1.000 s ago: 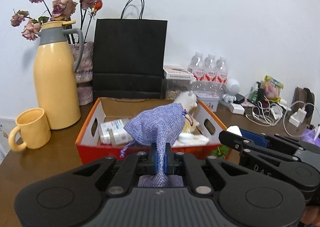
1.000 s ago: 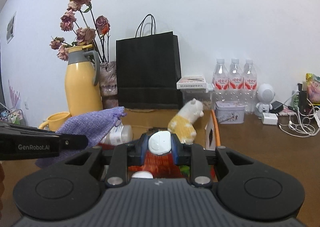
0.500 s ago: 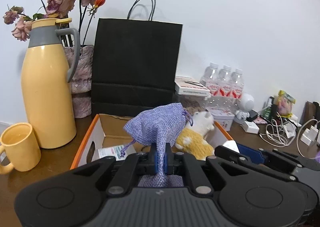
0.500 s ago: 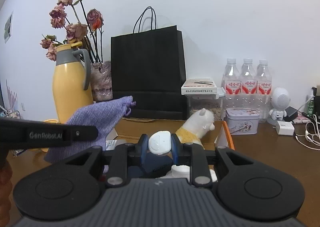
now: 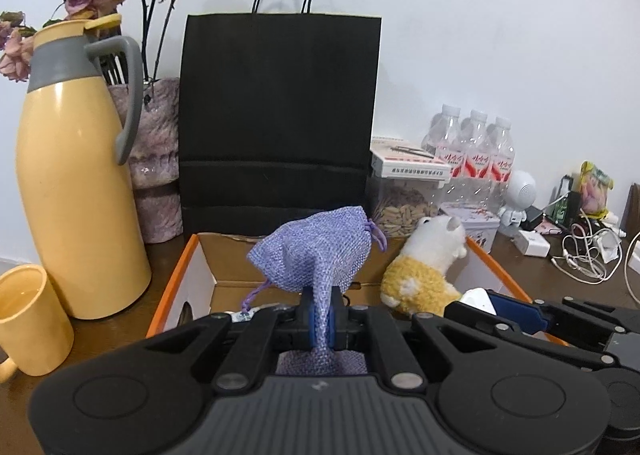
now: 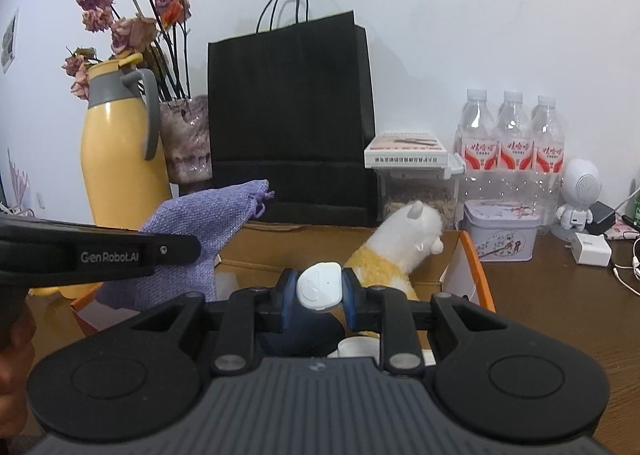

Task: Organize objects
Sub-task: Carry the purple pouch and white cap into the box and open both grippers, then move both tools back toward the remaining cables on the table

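- My left gripper (image 5: 321,313) is clamped tight on the gathered lower part of a purple drawstring pouch (image 5: 316,255); the blue pads pinch the fabric with almost no gap.
- The pouch body bulges up and forward of the jaws, drawstring mouth toward the right; the other fabric end bunches under the fingers.
- The left gripper is angled slightly down, held over the near-left part of the orange-rimmed cardboard box (image 5: 180,275), with the pouch in the air above the box interior.
- My right gripper (image 6: 318,287) is closed on a small white rounded plastic piece (image 6: 319,286); both blue pads press on its sides, so the jaws stand only as wide as the piece.
- The right gripper also tilts a little down, over the near edge of the box, and the white piece is not touching anything below.
- The two grippers are side by side: the right one shows at the lower right of the left wrist view, and the left one's finger crosses the left side of the right wrist view.
- A bit of my hand (image 6: 14,339) shows at the left edge of the right wrist view; I can't tell its grip.
- A white-and-yellow plush toy (image 5: 424,267) sits inside the box at its right side, just ahead of the right gripper.
- A yellow thermos (image 5: 76,191) and a yellow mug (image 5: 28,319) stand left of the box; a black paper bag (image 5: 280,115) stands behind it.
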The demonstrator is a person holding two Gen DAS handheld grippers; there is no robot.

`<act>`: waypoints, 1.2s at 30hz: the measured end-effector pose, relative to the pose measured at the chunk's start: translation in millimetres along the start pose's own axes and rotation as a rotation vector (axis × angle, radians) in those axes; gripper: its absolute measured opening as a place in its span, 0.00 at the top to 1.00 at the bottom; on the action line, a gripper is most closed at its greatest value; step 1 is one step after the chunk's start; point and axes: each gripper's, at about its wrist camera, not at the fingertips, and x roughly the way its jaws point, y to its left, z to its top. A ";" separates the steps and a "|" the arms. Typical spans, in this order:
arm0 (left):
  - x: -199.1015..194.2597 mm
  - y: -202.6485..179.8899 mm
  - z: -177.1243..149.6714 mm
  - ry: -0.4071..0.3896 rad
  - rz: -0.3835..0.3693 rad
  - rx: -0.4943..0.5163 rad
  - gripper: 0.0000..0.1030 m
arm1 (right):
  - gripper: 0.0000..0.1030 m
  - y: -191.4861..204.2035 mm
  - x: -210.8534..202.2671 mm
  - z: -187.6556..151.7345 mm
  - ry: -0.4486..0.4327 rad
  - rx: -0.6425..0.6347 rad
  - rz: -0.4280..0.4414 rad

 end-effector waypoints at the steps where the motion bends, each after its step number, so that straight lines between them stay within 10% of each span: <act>1: 1.0 -0.1 -0.5 0.002 0.002 0.002 0.95 | 0.76 -0.6 1.8 -0.9 0.005 -0.001 -0.001; 3: 2.5 -0.6 -1.7 0.006 0.010 0.007 0.94 | 0.76 -1.3 4.1 -2.1 0.017 -0.002 -0.001; 6: 5.4 -2.7 -3.6 0.017 0.044 0.024 0.66 | 0.66 -2.1 6.6 -5.7 0.044 -0.007 0.001; 8: 7.5 -2.6 -4.8 0.021 0.067 0.036 0.14 | 0.36 -3.2 6.5 -9.0 0.061 -0.007 -0.010; 10: 8.1 -1.0 -6.0 0.004 0.090 0.038 0.00 | 0.02 -4.1 5.9 -10.5 0.061 -0.010 -0.028; 36: -2.2 2.1 -8.5 -0.015 0.078 0.032 0.00 | 0.00 1.7 -1.9 -10.3 0.046 -0.028 -0.043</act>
